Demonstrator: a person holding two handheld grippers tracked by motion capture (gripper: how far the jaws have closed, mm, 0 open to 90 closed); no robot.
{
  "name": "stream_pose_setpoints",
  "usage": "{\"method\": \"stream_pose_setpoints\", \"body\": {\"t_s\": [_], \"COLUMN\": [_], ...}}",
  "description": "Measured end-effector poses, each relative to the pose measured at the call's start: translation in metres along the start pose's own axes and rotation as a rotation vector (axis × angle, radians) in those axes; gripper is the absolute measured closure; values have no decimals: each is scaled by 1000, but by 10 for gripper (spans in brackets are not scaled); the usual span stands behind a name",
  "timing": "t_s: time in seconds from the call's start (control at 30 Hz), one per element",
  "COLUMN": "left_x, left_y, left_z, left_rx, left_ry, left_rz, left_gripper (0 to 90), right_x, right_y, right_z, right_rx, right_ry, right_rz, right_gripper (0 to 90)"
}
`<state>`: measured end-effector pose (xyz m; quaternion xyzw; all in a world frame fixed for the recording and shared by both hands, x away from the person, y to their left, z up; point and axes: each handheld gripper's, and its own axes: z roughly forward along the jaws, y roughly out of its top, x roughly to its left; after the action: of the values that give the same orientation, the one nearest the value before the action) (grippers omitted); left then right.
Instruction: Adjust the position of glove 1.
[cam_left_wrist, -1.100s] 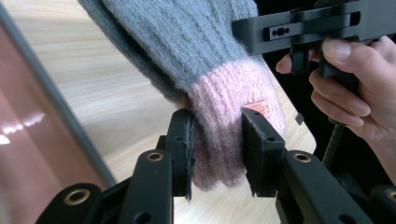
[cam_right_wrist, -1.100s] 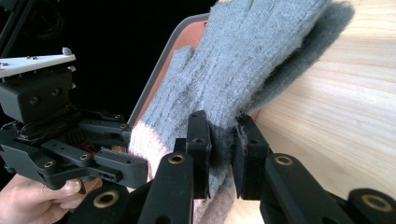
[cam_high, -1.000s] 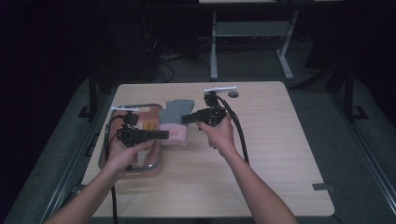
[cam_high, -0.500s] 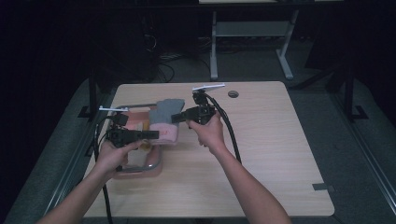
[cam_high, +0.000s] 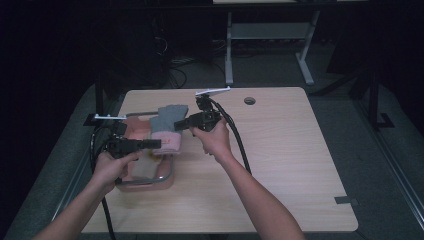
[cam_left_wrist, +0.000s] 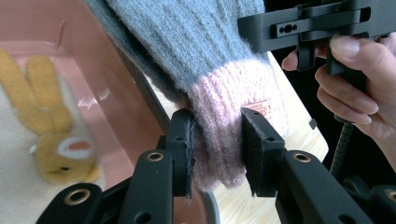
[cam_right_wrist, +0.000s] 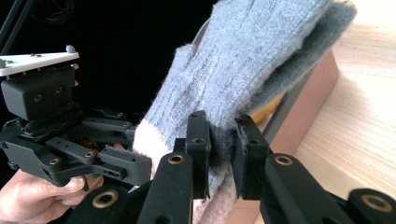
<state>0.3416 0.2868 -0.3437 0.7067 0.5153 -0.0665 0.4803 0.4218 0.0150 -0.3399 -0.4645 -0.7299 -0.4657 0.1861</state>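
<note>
A knitted glove (cam_high: 168, 126), grey with a pink cuff, hangs in the air over a pink tray (cam_high: 131, 184) at the table's left. My left gripper (cam_high: 159, 144) is shut on the pink cuff (cam_left_wrist: 219, 140). My right gripper (cam_high: 176, 125) is shut on the grey part (cam_right_wrist: 224, 154) of the glove, a little farther back. In the left gripper view a yellow plush rabbit (cam_left_wrist: 56, 140) lies in the tray (cam_left_wrist: 112, 116) below the glove. The right gripper view shows the glove's grey end (cam_right_wrist: 261, 51) spread wide, with my left gripper (cam_right_wrist: 70, 140) behind it.
The wooden table (cam_high: 280, 165) has free room right of the tray. A round cable hole (cam_high: 249, 101) sits near its far edge. Cables trail from both grippers toward me. A white desk frame (cam_high: 270, 35) stands on the floor beyond.
Both grippers have carried the glove to the left, from beside the tray's right edge to over the tray. Their grips are unchanged.
</note>
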Motion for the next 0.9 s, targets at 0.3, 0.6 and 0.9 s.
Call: {"method": "stream_pose_setpoints", "body": {"t_s": [0.3, 0.6, 0.9], "left_x": [7, 11, 19], "left_y": [-2, -4, -5], "left_z": [-9, -15, -19], "left_rx": [-10, -15, -10], "left_ry": [10, 27, 37], "left_rz": [-12, -17, -29], "left_gripper": [663, 663, 663], "right_x": [5, 8, 7], "right_y": [3, 6, 8], "right_z": [11, 21, 31], "right_rx": [11, 14, 22], "right_ry": [11, 26, 39], "right_rz": [-8, -6, -8], "right_gripper": [780, 781, 780]}}
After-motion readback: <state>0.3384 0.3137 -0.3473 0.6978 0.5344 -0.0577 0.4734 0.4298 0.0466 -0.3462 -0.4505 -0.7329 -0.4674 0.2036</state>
